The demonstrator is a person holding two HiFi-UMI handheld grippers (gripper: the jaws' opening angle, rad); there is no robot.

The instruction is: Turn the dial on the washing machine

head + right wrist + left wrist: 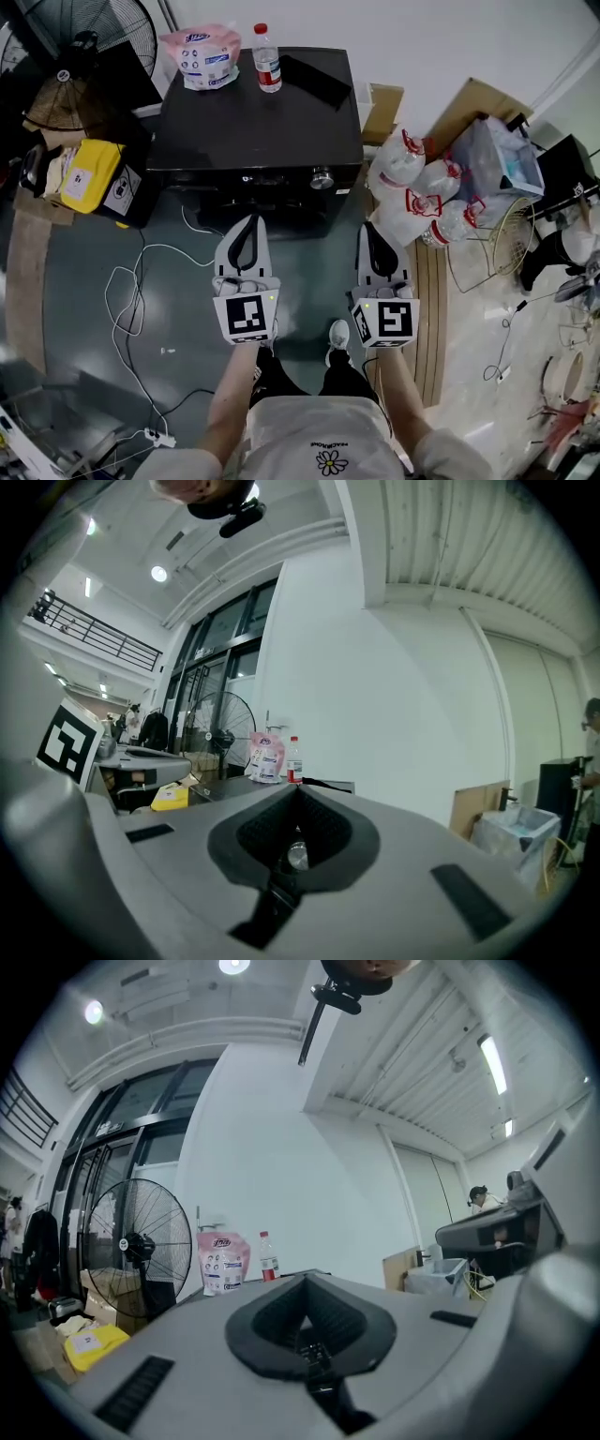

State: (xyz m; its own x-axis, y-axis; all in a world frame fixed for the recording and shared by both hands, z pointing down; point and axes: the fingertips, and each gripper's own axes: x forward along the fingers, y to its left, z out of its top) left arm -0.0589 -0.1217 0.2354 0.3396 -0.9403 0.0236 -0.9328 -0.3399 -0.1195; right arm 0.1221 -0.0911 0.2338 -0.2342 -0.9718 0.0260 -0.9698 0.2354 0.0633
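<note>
left gripper [250, 225], right gripper [369, 234] side by side, jaws together.

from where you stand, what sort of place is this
Probably a workshop or storage area, not a home laundry room: the washing machine stands among loose white cables, a standing fan, leaning cardboard and tied plastic bags.

A pink pouch [204, 56], a red-capped bottle [268, 61] and a flat black item [316, 80] are carried on the black top of the washing machine [253, 122]. The machine is set on a grey floor [84, 272], where white cables [131, 291] are strewn before it and tied white bags [422, 197] are heaped beside it.
</note>
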